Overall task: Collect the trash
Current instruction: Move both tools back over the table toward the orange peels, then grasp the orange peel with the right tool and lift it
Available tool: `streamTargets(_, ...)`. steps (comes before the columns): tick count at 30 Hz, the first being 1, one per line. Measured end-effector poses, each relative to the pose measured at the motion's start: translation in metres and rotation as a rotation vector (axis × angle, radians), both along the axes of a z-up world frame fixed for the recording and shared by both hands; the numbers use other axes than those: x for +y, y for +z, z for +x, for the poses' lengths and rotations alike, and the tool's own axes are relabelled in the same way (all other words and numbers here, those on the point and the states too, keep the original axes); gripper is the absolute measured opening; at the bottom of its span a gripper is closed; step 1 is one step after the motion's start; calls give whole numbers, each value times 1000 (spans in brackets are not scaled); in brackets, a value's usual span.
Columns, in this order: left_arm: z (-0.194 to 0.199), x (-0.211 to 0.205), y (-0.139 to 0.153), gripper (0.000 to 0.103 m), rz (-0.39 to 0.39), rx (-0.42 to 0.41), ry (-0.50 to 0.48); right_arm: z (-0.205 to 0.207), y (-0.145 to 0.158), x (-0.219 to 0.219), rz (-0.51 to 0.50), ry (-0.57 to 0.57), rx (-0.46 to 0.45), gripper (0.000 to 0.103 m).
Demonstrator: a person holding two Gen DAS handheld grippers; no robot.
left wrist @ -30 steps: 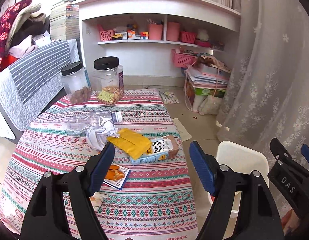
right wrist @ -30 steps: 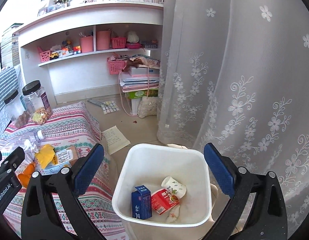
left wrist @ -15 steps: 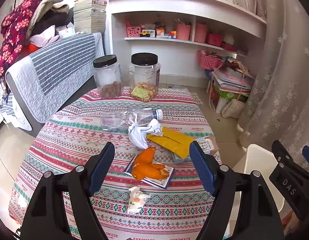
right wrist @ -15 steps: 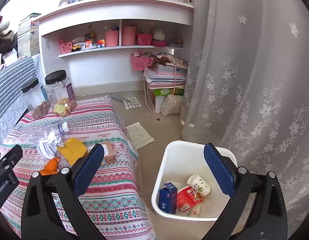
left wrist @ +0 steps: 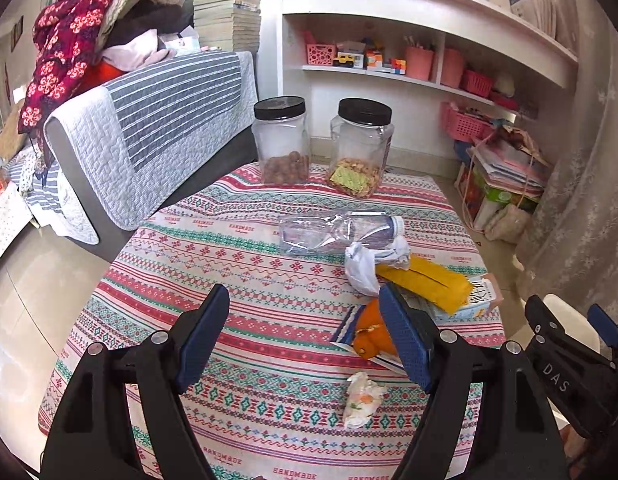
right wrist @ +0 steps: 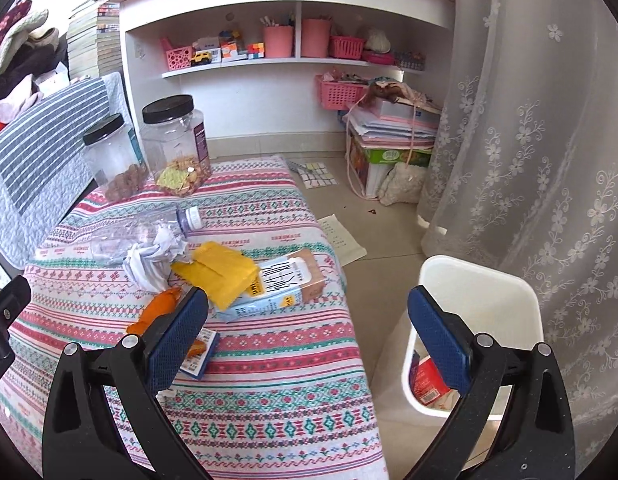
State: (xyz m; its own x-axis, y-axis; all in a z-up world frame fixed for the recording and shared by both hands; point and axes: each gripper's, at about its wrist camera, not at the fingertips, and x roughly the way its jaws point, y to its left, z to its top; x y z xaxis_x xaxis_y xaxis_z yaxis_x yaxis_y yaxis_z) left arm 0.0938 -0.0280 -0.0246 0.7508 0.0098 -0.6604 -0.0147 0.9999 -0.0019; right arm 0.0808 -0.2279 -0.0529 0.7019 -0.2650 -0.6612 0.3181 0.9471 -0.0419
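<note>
Trash lies on a patterned tablecloth (left wrist: pixel 245 264): a crushed clear bottle (left wrist: pixel 337 232), a crumpled white paper (left wrist: pixel 365 264), a yellow wrapper (left wrist: pixel 429 284), a milk carton (right wrist: pixel 285 284), orange peel (left wrist: pixel 369 336) on a small packet, and a little tissue wad (left wrist: pixel 361 400). My left gripper (left wrist: pixel 305 340) hovers open over the near cloth, with nothing between its pads. My right gripper (right wrist: pixel 305 336) is open and empty too, above the table's right edge. The white bin (right wrist: pixel 481 292) stands on the floor to the right, with a red packet (right wrist: pixel 425 380) inside.
Two black-lidded jars (left wrist: pixel 361 148) stand at the table's far end. A striped quilted sofa arm (left wrist: pixel 149 128) borders the left. White shelves (right wrist: pixel 269 64), a stack of papers (right wrist: pixel 393 128), a loose sheet (right wrist: pixel 341 236) on the floor and a lace curtain (right wrist: pixel 529 140) lie beyond.
Both views have swung left, from the bin toward the table. The trash pile now sits ahead and right of my left gripper; the bin has slid to the right gripper's right side.
</note>
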Motion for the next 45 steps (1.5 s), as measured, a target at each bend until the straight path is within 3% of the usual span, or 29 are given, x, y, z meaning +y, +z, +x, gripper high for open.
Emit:
streamTargets(12,4,51,3,75,-29,14,69,37,-34,55,20,144,95,96)
streamTargets(20,3,72,-2,75,-35,41,88,61,-66,87,1,322,174,96)
streamTargets(26,5,85,-5,75,-44,55,102,66,-74,89,15,471,197,94)
streamTargets(28,7,86,-6,75,-51,60,100,67,-76,86,45,493,210,85)
streamTargets(32,8,80,-8,75,-55,68,86,70,-84,81,104,519,257,47)
streamTargets(35,9,76,-10,75,-54,75,72,67,-82,83,112,530,250,26)
streamTargets(38,11,74,-14,75,-59,88,70,65,-76,82,147,539,237,16)
streamTargets(45,21,64,-22,75,-88,124,62,55,-47,71,172,541,178,14)
